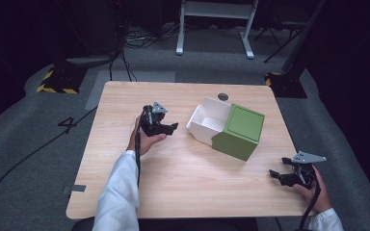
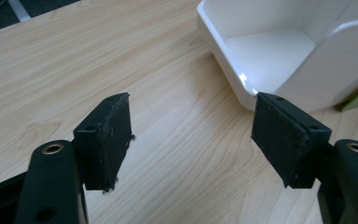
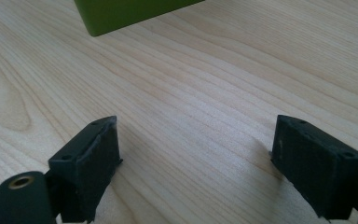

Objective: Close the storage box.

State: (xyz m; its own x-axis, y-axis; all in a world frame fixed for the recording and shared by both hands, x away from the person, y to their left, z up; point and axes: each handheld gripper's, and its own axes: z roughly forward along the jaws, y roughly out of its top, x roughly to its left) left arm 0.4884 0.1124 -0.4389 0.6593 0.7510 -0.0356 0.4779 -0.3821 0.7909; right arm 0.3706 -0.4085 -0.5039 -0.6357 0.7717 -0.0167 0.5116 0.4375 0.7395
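A light wooden table (image 1: 183, 187) stands on grey carpet (image 1: 24, 144) in a dark room, cables trailing behind. Near its middle sits a white box (image 1: 207, 120) joined to a green box (image 1: 238, 132). The left gripper (image 1: 166, 129) points at the white box, jaws wide apart, empty. The right gripper (image 1: 277, 176), near the table's front right corner, well apart from the green box, is likewise wide open and empty.

The box (image 1: 226, 126) sits mid-bench (image 1: 173, 192); left tongs (image 1: 166, 129) just left of it, right tongs (image 1: 282, 175) near the right corner.
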